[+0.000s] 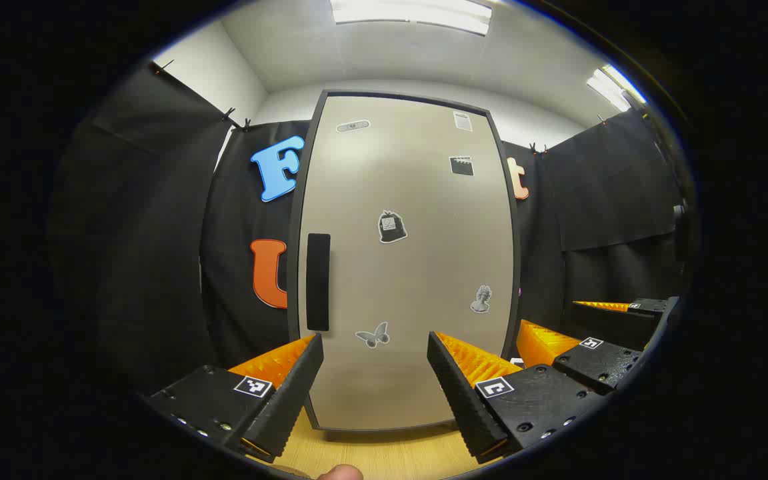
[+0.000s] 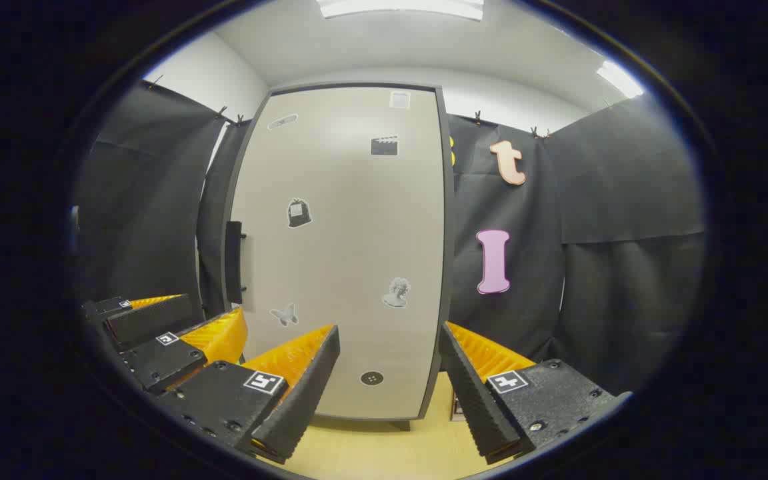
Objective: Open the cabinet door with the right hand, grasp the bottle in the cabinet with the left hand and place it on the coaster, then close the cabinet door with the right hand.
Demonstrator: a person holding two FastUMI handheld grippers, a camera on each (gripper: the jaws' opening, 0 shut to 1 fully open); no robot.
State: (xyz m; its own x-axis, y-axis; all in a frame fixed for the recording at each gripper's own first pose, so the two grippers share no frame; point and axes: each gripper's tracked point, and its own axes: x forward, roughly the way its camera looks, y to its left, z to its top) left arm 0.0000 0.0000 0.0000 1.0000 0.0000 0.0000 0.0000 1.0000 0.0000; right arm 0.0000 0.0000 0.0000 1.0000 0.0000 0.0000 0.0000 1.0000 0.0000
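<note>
A tall cabinet stands straight ahead with its beige door closed; stickers dot the door, and a black vertical handle sits on its left edge. Whatever is inside stays hidden behind the door. My left gripper is open in front of the door's lower part, a short way off. In the right gripper view the same door and handle appear, and my right gripper is open and empty, facing the door's lower right part. The two grippers hover side by side.
The cabinet rests on a light wooden tabletop. Black cloth walls close in on both sides and behind. The right gripper shows at the right of the left gripper view, and the left gripper at the left of the right gripper view.
</note>
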